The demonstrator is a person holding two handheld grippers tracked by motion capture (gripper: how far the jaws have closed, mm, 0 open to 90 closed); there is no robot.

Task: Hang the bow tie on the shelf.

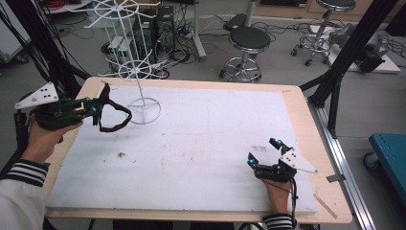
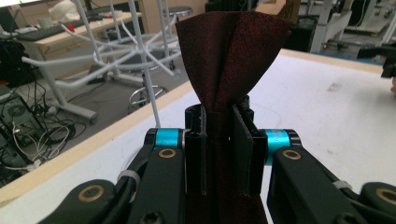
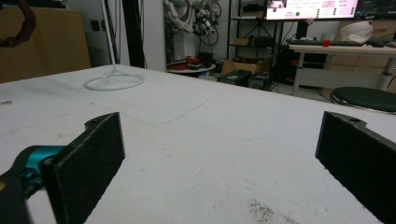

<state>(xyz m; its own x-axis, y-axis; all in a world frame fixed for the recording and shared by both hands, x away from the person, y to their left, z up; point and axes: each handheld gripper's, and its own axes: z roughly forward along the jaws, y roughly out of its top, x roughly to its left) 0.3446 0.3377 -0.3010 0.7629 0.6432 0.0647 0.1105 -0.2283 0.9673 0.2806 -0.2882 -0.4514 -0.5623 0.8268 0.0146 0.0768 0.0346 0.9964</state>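
Observation:
A dark maroon fabric band (image 1: 115, 115) hangs as a loop above the left part of the white table mat (image 1: 206, 143). My left gripper (image 1: 98, 106) is shut on it, lifted off the mat near the base of the white wire rack (image 1: 139, 72). Up close in the left gripper view, the band (image 2: 233, 51) fans out above the pinching jaws of the left gripper (image 2: 223, 140). My right gripper (image 1: 263, 153) rests on the mat at the front right, open, nothing between its pads (image 3: 93, 154). Far off in the right gripper view, the rack's ring base (image 3: 114, 81) lies on the mat and the band (image 3: 21, 23) hangs at the top left corner.
The tall wire rack stands at the mat's back left with spoked rings at two heights. Small dark specks (image 1: 120, 155) mark the mat. Stools (image 1: 246, 48) and cables are on the floor beyond the table. A wooden table edge (image 1: 306, 124) borders the mat.

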